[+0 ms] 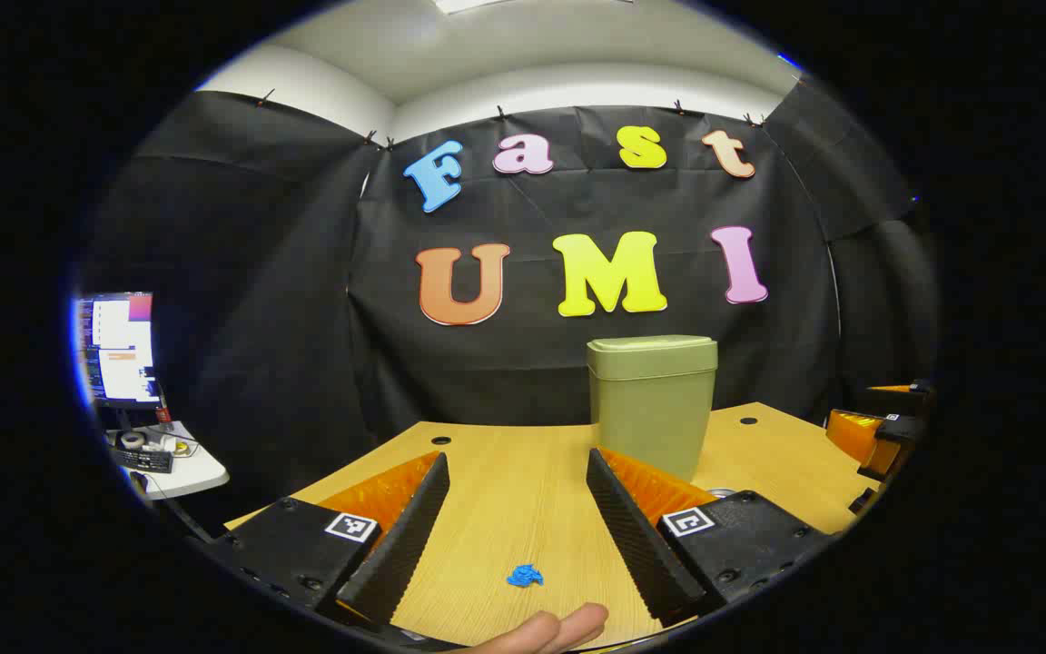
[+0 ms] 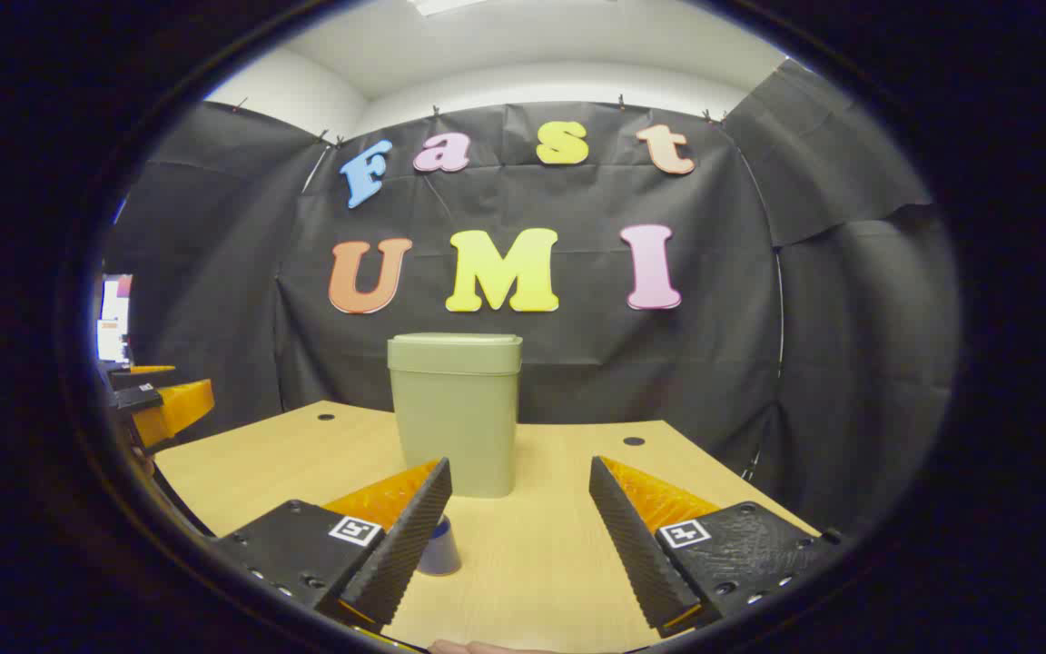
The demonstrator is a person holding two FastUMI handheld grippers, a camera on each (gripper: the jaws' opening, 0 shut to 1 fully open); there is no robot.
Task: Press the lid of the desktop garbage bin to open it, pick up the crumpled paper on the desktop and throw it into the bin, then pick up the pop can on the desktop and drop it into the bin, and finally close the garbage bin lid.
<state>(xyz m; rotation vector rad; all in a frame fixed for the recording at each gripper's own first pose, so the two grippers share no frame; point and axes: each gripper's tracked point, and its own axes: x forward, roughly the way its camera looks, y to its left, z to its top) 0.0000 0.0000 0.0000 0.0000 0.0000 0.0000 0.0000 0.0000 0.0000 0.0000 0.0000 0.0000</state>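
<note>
Evidently, no step of the task had been completed. The garbage bin was found upright right of centre in the left gripper view, at centre in the right gripper view, its lid down and unpressed. The crumpled paper was noted low in the left gripper view, lying on the desktop. The pop can was partly hidden behind a finger at the lower left of the right gripper view, standing near the bin. The left gripper was seen wide open with nothing held, the paper lying between its fingers. The right gripper was likewise spread wide and empty. Lid pressing, both disposals and closing were judged outstanding.
</note>
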